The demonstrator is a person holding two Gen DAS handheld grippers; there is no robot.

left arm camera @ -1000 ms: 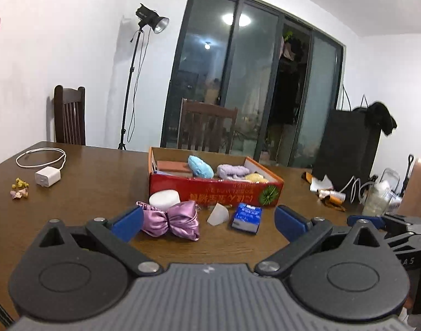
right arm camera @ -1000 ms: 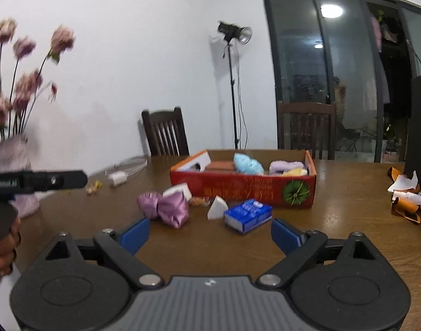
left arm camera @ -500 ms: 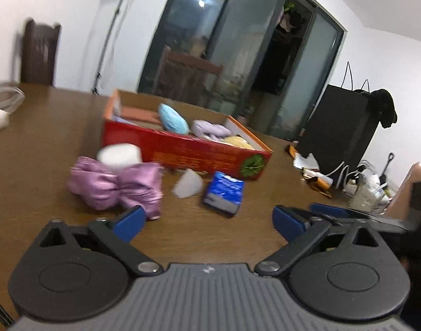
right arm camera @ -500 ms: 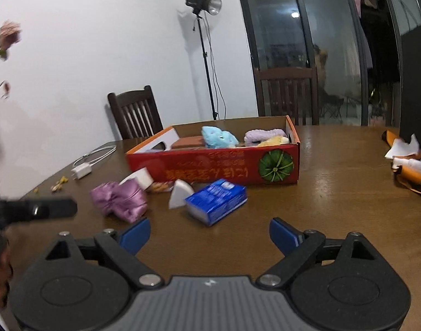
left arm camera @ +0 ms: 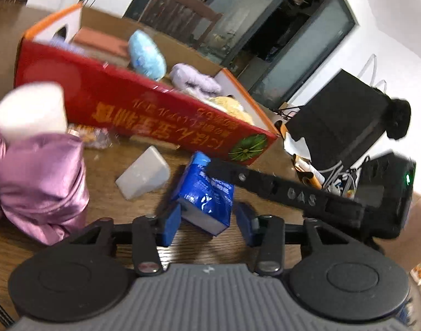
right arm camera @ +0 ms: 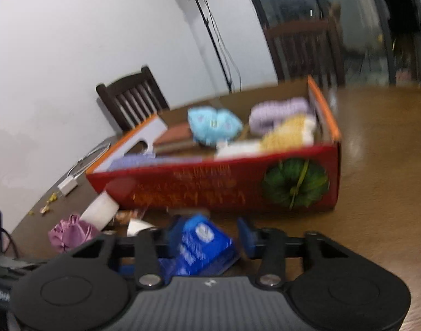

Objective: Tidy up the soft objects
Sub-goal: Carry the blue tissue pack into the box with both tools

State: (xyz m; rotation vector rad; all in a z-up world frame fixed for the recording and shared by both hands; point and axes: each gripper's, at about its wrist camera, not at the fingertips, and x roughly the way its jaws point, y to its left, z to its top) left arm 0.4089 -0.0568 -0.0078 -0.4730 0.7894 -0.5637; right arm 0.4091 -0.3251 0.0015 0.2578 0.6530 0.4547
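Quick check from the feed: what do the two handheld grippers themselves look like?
Both match: the left gripper and right gripper each have blue finger pads, black linkage arms with silver pivot bolts, two round black discs and a ribbed grey body. The right one's black side bar carries pale lettering and a green light.

Both views are lit by indoor light; the white wall (right arm camera: 72, 63) is evenly bright and the dark glass doors (right arm camera: 348, 27) reflect a ceiling lamp as a small glare spot. The right wrist view is heavily motion-blurred: the print on the red cardboard box (right arm camera: 224, 187) is smeared and the soft things inside it lose their edges. The left wrist view is sharper, though the same box (left arm camera: 127, 110) is softly blurred. Fisheye distortion bends door frames and darkens the corners.
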